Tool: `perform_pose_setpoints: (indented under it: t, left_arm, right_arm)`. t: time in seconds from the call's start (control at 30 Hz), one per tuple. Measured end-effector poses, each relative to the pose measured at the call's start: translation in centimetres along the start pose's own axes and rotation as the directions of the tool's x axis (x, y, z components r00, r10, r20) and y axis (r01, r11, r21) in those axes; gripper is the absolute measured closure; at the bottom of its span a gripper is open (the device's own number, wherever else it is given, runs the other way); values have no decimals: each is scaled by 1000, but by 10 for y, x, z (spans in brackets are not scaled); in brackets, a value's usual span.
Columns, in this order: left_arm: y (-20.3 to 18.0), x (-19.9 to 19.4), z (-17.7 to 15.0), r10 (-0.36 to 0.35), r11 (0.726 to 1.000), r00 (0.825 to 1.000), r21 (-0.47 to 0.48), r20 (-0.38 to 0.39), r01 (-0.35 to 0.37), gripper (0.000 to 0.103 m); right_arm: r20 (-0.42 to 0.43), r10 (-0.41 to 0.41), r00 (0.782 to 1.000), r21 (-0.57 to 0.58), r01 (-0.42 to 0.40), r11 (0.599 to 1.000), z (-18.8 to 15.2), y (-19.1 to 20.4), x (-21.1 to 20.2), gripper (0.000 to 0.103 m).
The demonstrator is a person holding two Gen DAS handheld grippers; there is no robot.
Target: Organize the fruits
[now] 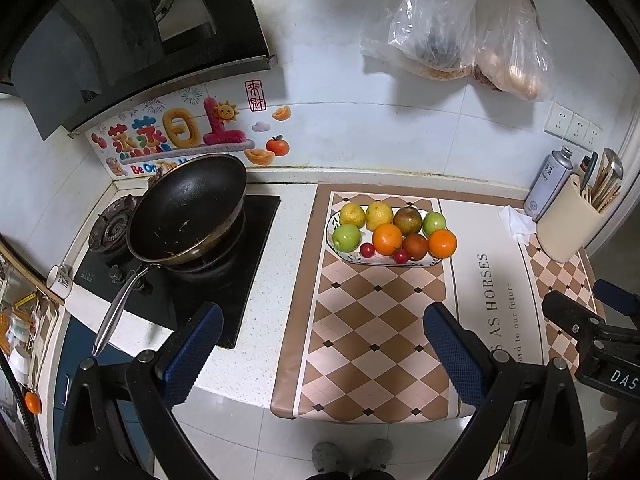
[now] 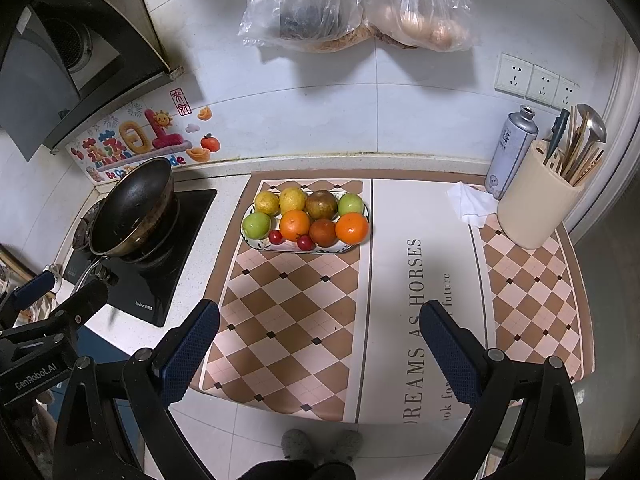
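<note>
Fruits: piled on an oval patterned plate (image 2: 256,242) at the far end of the checked mat (image 2: 288,320), near the wall.
Back row, left to right: two yellow citrus (image 2: 267,202) (image 2: 293,200), a brownish-green round fruit (image 2: 321,204), a green apple (image 2: 351,204).
Front row, left to right: a green apple (image 2: 256,225), an orange (image 2: 295,225), a dark reddish-brown fruit (image 2: 323,233), a second orange (image 2: 352,228) at the plate's right end.
Small red fruits: two (image 2: 275,237) (image 2: 305,242), at the near rim, tucked against the first orange.
Packing: tight, neighbours touching.
Left gripper (image 1: 322,354): held over the counter's near edge, blue-padded fingers (image 1: 192,354) spread wide, nothing between them, well apart from the plate.
Right gripper (image 2: 319,350): likewise wide apart and empty, over the near part of the mat, level with the left one and to its right.
Mat: brown and pink diamonds with a white lettered strip, covering the right part of the counter (image 2: 228,200).
Frying pan (image 2: 134,210): dark, on the black hob (image 2: 168,256), left of the plate.
Utensil holder (image 2: 534,208): cream, at the far right, full of chopsticks and ladles.
Spray can (image 2: 510,150): grey, upright, just beside the holder.
White tissue (image 2: 472,204): crumpled, in front of the can.
Plastic bags (image 2: 352,4): two, hanging on the tiled wall above the plate.
</note>
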State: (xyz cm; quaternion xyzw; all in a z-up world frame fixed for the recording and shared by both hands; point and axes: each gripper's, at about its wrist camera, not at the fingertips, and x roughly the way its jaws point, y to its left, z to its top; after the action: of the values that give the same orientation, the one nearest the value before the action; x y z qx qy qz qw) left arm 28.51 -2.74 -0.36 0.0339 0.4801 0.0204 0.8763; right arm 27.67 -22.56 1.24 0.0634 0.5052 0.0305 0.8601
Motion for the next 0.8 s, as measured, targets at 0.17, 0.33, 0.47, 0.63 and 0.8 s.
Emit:
perform_pose_setpoints:
  t: [0.17, 0.33, 0.47, 0.63, 0.8]
  left_arm:
    - [-1, 0, 0, 3, 1000, 1000, 1, 3, -3, 0]
    - [-1, -1, 1, -1, 1000, 1000, -3, 1, 1, 0]
    - [-3, -3, 3, -1, 1000, 1000, -2, 3, 1, 0]
    - [-3, -5, 2, -4, 1000, 1000, -5, 4, 4, 0]
    - [-5, -6, 3, -11, 1000, 1000, -2, 7, 11, 0]
  right_arm:
    - [4, -3, 1000, 1, 3, 1000, 1, 0, -2, 1]
    - [3, -6, 1000, -1, 6, 1000, 0, 0, -1, 1]
    - [4, -8, 1000, -1, 8, 1000, 2, -1, -2, 1]
    - [5, -9, 1000, 2, 9, 1000, 1, 0, -4, 1]
    - [5, -6, 1000, 4, 6, 1000, 0, -1, -5, 1]
